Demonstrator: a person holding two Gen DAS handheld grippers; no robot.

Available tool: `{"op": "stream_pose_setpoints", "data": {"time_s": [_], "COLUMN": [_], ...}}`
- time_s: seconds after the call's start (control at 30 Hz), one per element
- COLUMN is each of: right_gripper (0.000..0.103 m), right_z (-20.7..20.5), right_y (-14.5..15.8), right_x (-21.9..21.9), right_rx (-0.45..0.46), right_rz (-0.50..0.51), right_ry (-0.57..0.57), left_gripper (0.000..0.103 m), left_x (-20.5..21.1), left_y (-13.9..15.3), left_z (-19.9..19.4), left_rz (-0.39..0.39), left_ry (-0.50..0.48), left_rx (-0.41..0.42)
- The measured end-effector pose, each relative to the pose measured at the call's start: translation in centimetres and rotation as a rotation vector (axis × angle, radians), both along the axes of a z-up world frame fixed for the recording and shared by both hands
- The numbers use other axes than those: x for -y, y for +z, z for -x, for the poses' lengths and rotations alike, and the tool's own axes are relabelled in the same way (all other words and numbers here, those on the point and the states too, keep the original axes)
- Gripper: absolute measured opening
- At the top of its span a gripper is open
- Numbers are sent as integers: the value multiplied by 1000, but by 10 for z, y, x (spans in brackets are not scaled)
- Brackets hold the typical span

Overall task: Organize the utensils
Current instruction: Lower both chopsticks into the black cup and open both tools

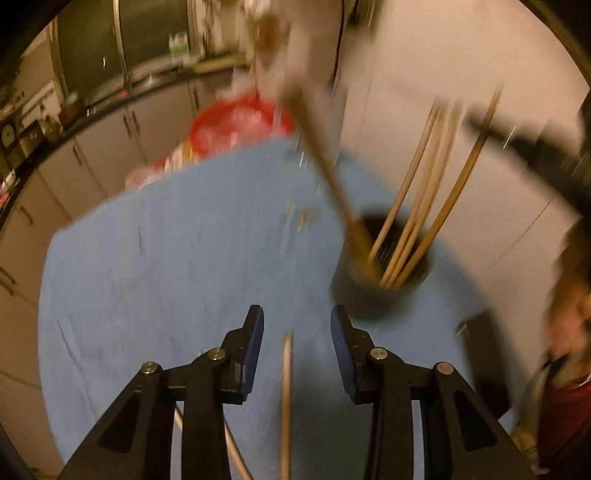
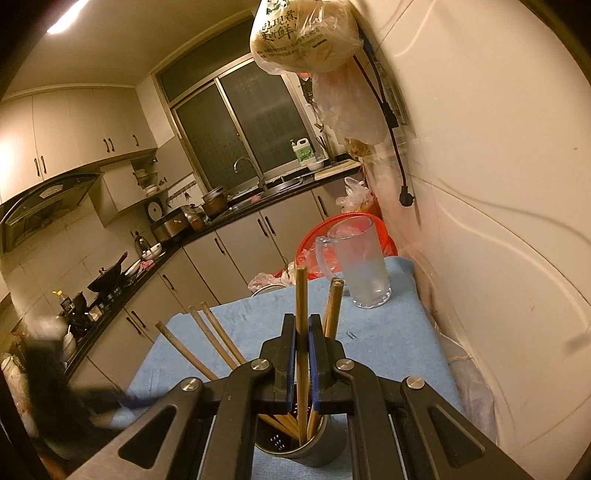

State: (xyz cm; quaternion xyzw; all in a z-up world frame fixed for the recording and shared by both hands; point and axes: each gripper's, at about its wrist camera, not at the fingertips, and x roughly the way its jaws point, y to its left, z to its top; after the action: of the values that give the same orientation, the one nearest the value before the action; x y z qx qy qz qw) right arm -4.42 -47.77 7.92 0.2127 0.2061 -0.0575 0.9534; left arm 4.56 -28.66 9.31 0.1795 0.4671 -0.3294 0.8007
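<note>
A dark round utensil holder (image 1: pixel 384 284) stands on the blue towel (image 1: pixel 177 266) and holds several wooden chopsticks (image 1: pixel 417 206). It also shows in the right wrist view (image 2: pixel 314 446), under my right gripper (image 2: pixel 302 325), which is shut on one upright chopstick (image 2: pixel 301 291) whose lower end is in the holder. My left gripper (image 1: pixel 297 325) is open above the towel, left of the holder. A blurred chopstick (image 1: pixel 286 398) lies between its jaws, not gripped. The left wrist view is motion-blurred.
A clear glass mug (image 2: pixel 360 264) stands at the towel's far right by the white wall (image 2: pixel 498 184). A red basket (image 2: pixel 332 236) sits beyond the table. Kitchen counters and cabinets (image 2: pixel 221 243) run along the left. A plastic bag (image 2: pixel 306 33) hangs overhead.
</note>
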Motion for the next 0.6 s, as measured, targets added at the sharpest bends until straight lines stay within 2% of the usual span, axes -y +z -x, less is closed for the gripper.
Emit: {"op": "stream_pose_setpoints", "data": {"time_s": [0.07,0.23,0.27,0.3,0.33,0.4,0.47,0.57,0.6], "right_gripper": [6,6,6,6,6,6,6,6,6], "right_z": [0,0,-1,-1,-2,-1,-2,-1,-1], "right_y": [0,0,0,0,0,0,0,0,0], "right_x": [-1,0,0,-1,0,-1,-1,0,0], "right_rx": [0,-3,-4,-4,-5,-4,-5,-2,-2], "right_rz": [2,8,9,10,11,9,7,5,5], "right_ry": [1,2,2,3,4,3,7,9,7], "left_gripper": [38,38,29,27,7,7,7,7,7], "left_x": [6,21,23,24,24,24,17,2,-6], "left_y": [-32,-74,-82,-85,-83,-83,-80,-62,-48], "left_z": [-6,-17,-18,-18,-17,-18,-14,-8,-3], "left_rz": [-55,-133,-151,-164,-164,-166,-167,-64,-25], "left_ry": [6,31,38,43,50,70,109,132,139], "left_rx": [-72,-146,-155,-149,-118,-115,-68,-68,-34]}}
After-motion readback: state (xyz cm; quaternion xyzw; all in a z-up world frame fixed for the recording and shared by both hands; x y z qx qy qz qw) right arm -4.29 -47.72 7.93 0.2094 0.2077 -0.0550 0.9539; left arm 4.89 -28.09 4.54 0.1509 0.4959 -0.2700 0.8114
